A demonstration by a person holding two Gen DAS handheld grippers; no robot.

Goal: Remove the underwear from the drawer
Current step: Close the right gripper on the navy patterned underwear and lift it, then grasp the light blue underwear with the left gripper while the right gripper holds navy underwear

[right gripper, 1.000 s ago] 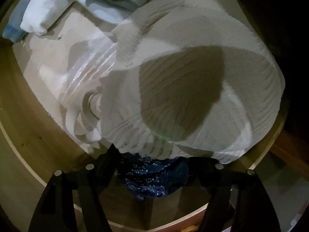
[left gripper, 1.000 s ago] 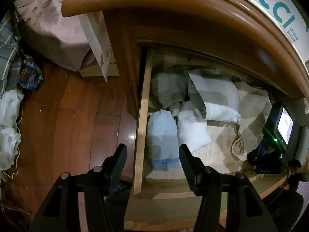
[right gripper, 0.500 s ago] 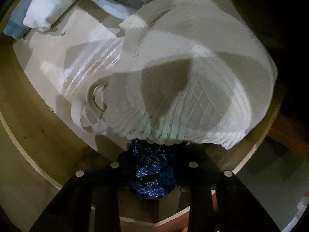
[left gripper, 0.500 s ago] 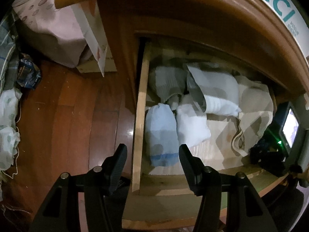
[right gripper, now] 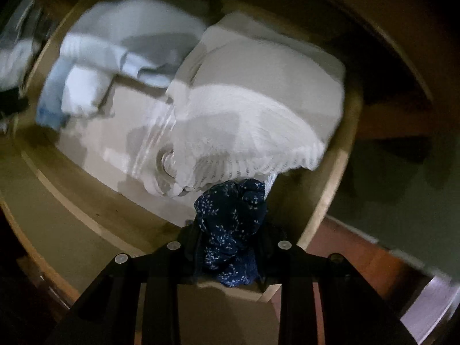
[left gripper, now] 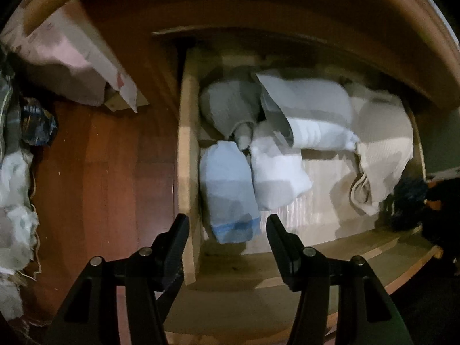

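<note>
The open wooden drawer (left gripper: 188, 172) holds several folded light garments. My right gripper (right gripper: 230, 230) is shut on dark blue underwear with white specks (right gripper: 230, 224), bunched between the jaws and lifted above the drawer's front right corner (right gripper: 325, 201). The same blue bundle (left gripper: 408, 198) shows at the drawer's right end in the left wrist view, with the right gripper dark beside it. My left gripper (left gripper: 227, 227) is open and empty, hovering over the drawer's front left corner above a light blue folded garment (left gripper: 227, 189).
A cream knitted garment (right gripper: 258, 115) lies just beyond the blue underwear. White and grey folded pieces (left gripper: 310, 115) fill the drawer's back. The cabinet top (left gripper: 258, 5) overhangs the drawer. Wooden floor (left gripper: 109, 172) with bags and a box lies to the left.
My right gripper has closed on the blue underwear and pulled it up and back from under the cream garment. The left gripper has shifted slightly, staying open.
</note>
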